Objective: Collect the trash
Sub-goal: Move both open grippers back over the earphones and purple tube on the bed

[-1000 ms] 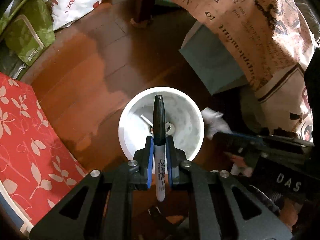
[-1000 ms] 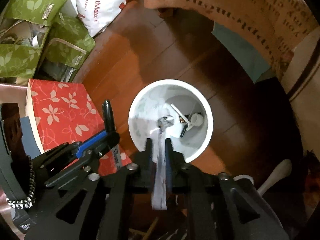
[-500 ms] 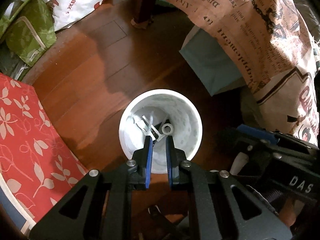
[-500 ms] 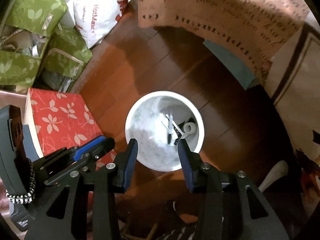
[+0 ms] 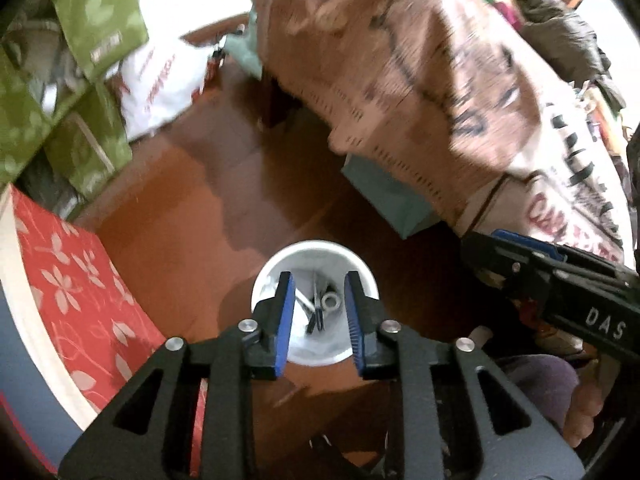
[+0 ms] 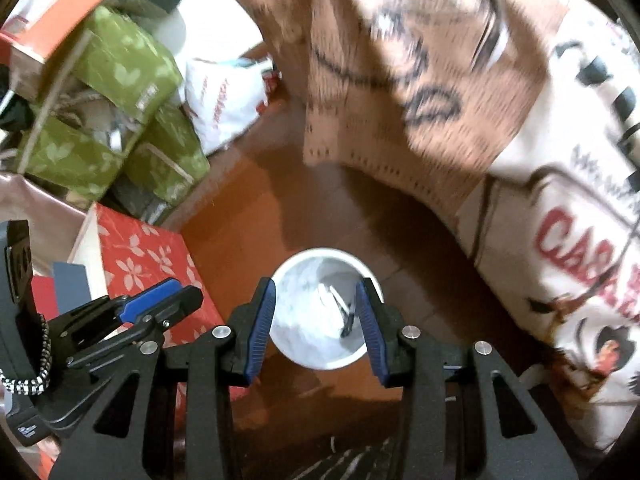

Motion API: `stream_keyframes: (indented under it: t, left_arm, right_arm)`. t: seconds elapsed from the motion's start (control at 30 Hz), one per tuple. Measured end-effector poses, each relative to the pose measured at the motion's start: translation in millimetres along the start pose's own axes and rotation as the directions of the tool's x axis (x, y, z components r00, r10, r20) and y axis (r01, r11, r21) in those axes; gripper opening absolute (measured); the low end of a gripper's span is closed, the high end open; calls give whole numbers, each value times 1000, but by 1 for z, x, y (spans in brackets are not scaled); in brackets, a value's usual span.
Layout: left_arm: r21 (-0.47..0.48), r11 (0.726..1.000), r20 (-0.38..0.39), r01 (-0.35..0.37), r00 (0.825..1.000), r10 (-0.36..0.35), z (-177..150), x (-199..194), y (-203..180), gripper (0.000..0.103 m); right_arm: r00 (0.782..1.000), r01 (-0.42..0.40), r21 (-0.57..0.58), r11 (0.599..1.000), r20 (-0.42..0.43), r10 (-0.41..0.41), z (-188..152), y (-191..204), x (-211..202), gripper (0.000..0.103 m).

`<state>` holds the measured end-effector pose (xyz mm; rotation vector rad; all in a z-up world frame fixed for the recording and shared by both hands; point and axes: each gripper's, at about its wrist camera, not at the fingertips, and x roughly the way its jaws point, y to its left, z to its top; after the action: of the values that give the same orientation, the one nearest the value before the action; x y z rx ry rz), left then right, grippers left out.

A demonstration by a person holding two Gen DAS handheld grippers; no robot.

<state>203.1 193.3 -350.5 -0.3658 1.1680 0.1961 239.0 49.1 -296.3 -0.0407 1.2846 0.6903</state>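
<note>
Landmark: white bin (image 5: pixel 315 354) (image 6: pixel 320 354), standing upright on the wooden floor (image 5: pixel 192 216) (image 6: pixel 240 200).

Left tongs (image 5: pixel 319 280): spread, nothing between the blue pads, hanging above the bin mouth. Through the gap, the bin's contents show: a black marker (image 5: pixel 316 312) lying against the inner wall, a small white ring-shaped piece (image 5: pixel 331 301) beside it, and a pale strip (image 5: pixel 304 302) on the other side. Details of the smaller scraps cannot be told.

Right tongs (image 6: pixel 316 290): also spread, empty, above the same bin. In this view the marker (image 6: pixel 348 320) lies toward the right inner wall; the rest of the bin floor is blurred white.

Each wrist view catches the other tool at its edge: the right one to the right of the bin in the left view, the left one to the left of the bin in the right view.

Around the bin: red flowered box (image 5: pixel 80 280) (image 6: pixel 148 256) to its left; green leaf-print bags (image 5: pixel 92 132) (image 6: pixel 120 80) beyond that; white plastic bag (image 5: pixel 160 80) (image 6: pixel 224 108) further back; printed brown-and-cream cloth (image 5: pixel 420 80) (image 6: pixel 420 80) hanging to the right; a teal box (image 5: pixel 384 196) beneath the cloth.
</note>
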Motion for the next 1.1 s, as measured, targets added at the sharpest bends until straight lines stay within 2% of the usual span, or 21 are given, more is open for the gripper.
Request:
stream_keyframes:
  t: [0.23,0.47,0.6,0.77,0.9,0.97,1.1]
  left_arm:
    - [51,998,128,34,991,-40,17,-55,-34,33]
    - [142,988,262,66,960,-102,39,-101,-84,45]
    - [182,979,297,95,943,-147,51,-116,-115,49]
    - [221,965,322,139,924,-207,71,-118,-155,52]
    - [249,954,317,166,917,-242,82,-111,-184,52]
    - [271,948,318,166,915,-250,88,-106,-201,52]
    - [291,939,312,183,910,-274,98,-95,-223,52]
  right_arm:
    - [983,3,-21,1000,185,1,12,-9,-74,38]
    - [929,66,-36,997,366,-49,19,-35,-149,38]
    - [895,100,-13,995,438,-85,21,-58,-180,38]
    - [851,163,44,986,499,-163,23,-93,-209,38]
    - [822,213,102,972,518,-235,25,-128,-222,38]
    - [812,234,134,963,518,-269,27,-147,-224,38]
    - [806,258,194,947,497,-321,36,-184,-219,38]
